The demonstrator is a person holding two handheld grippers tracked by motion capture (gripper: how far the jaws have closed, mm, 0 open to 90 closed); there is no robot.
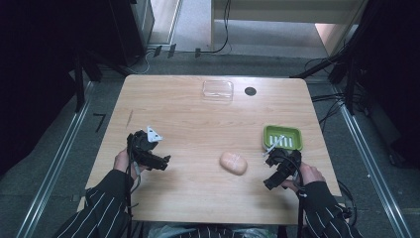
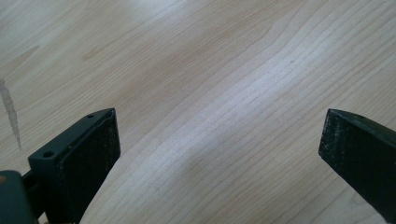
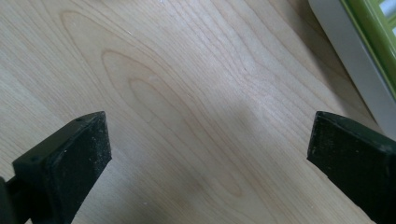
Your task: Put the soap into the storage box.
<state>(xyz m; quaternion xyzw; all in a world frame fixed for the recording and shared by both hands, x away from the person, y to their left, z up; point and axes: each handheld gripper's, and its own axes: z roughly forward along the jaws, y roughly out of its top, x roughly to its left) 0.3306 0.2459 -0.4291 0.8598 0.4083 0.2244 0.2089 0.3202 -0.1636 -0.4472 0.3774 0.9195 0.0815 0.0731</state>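
We see the wooden tabletop (image 1: 198, 124) carrying every item, and we hold one claw over each near corner. The left claw (image 1: 161, 161) hangs above bare wood at the near left; in the left gripper view its two black jaws stand wide apart with nothing but wood grain between them (image 2: 219, 135). The right claw (image 1: 271, 168) sits at the near right; in the right gripper view its jaws are likewise spread wide over bare wood (image 3: 210, 130) and grip nothing.

The green soap dish (image 1: 283, 137), with a white slotted insert, lies just beyond the right claw and close to it; its edge (image 3: 373, 42) enters the upper right corner of the right gripper view. The clear plastic lid (image 1: 217, 90) rests near the far edge, well apart from both claws. The peach soap bar (image 1: 233, 163) lies between the two claws, nearer the right claw and to its left, touching neither. The small black disc (image 1: 250, 91) sits just right of the clear lid, far beyond the right claw.
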